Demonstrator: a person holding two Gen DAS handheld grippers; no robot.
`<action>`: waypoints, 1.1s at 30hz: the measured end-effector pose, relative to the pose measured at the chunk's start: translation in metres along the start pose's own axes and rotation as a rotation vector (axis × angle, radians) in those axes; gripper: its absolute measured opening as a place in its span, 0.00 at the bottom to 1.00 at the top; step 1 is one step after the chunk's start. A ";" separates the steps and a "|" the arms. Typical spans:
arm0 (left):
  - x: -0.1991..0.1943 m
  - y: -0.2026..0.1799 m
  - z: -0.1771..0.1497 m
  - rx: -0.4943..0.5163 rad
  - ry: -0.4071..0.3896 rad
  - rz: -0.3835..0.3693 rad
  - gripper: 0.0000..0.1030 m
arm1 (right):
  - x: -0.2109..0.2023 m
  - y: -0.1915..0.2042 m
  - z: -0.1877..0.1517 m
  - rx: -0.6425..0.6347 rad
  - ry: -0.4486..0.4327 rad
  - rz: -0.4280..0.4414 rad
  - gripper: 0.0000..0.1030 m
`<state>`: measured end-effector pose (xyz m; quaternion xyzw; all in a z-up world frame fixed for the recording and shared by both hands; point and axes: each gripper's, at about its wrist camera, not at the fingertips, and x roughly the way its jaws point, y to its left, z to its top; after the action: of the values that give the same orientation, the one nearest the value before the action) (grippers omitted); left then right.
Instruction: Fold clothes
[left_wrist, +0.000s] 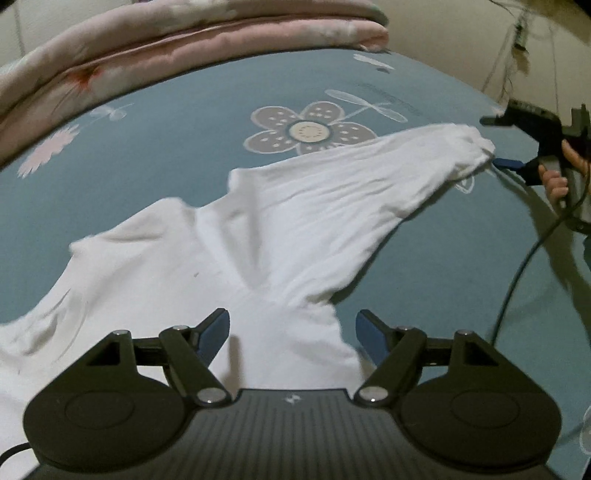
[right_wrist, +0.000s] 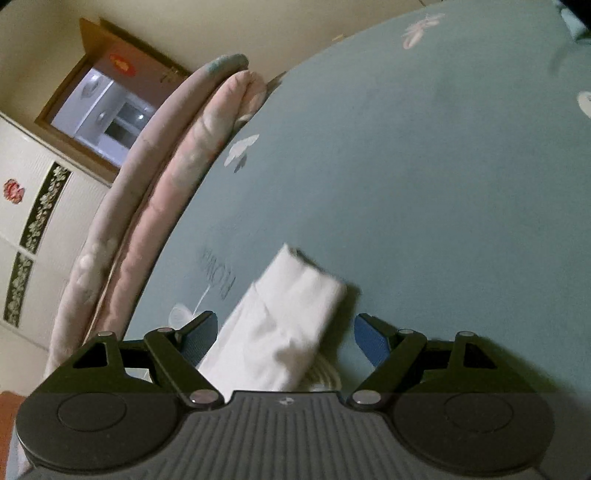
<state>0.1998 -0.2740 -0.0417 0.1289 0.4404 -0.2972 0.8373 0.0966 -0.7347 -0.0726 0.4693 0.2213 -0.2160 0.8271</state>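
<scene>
Bedsheet (left_wrist: 184, 122) in blue-grey with a printed flower pattern covers the bed and carries the work item. A white long-sleeved garment (left_wrist: 207, 236) lies spread across it, body toward the lower left of the left wrist view, one sleeve (left_wrist: 369, 177) extending up and to the right. The sleeve cuff (right_wrist: 295, 284) appears again in the right wrist view, lying flat on the sheet.

Left gripper (left_wrist: 293, 334): fingers spread wide, positioned above the garment body near the sleeve root. Fabric shows in the gap between the blue pads, but neither pad presses on it.

Right gripper (right_wrist: 285, 334): fingers spread, the sleeve cuff lying between them. The pads stand clear of the fabric on both sides in its own view. In the left wrist view this gripper sits at the right edge, held by a hand (left_wrist: 554, 177), with one blue fingertip just beside the cuff end; whether it touches the cloth cannot be told. A black cable (left_wrist: 517, 273) hangs from it across the sheet.

A folded pink quilt (left_wrist: 166, 48) lies along the far edge of the bed. A doorway (right_wrist: 99, 110) and a cream wall panel show beyond it in the right wrist view.
</scene>
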 end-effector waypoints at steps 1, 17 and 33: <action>-0.001 0.004 -0.002 -0.014 0.003 0.005 0.78 | 0.003 0.004 -0.001 -0.027 -0.008 -0.027 0.65; 0.005 0.017 0.001 -0.055 0.007 0.025 0.78 | -0.056 0.000 0.006 -0.134 -0.043 -0.095 0.12; 0.009 0.004 0.002 -0.005 0.028 0.019 0.78 | 0.009 0.009 -0.003 -0.030 0.085 -0.035 0.47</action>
<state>0.2073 -0.2747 -0.0481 0.1353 0.4516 -0.2863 0.8341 0.1090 -0.7296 -0.0730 0.4617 0.2679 -0.2070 0.8199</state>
